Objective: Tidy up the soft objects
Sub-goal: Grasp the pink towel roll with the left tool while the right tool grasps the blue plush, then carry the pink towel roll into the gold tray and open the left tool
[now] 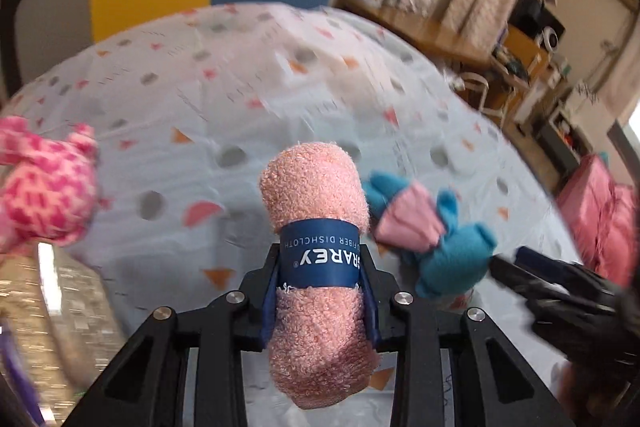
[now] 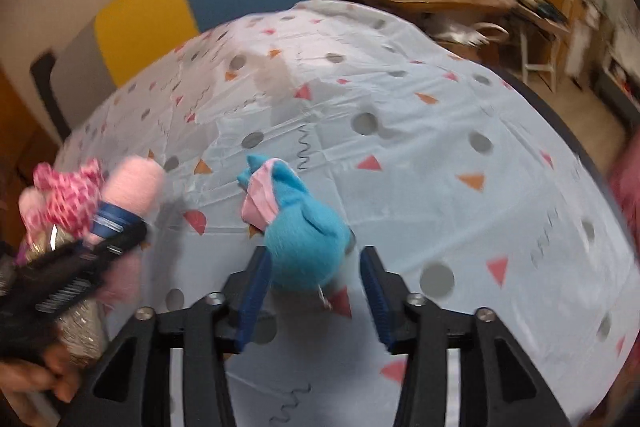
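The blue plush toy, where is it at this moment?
In the right wrist view the blue plush toy lies on the patterned tablecloth, between the open fingers of the right gripper; the rolled pink dishcloth is to its left.

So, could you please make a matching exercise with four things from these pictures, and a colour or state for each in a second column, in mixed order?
Things:
1. rolled dishcloth
2. plush toy
3. checked soft toy
4. tablecloth

Colours or states:
A. pale, with grey dots and coloured triangles
B. blue with a pink part, lying between the open fingers of the right gripper
C. peach with a dark blue paper band, clamped in the left gripper
D. bright pink and light pink, at the left edge of the left wrist view

Pairs: 1-C, 2-B, 3-D, 4-A
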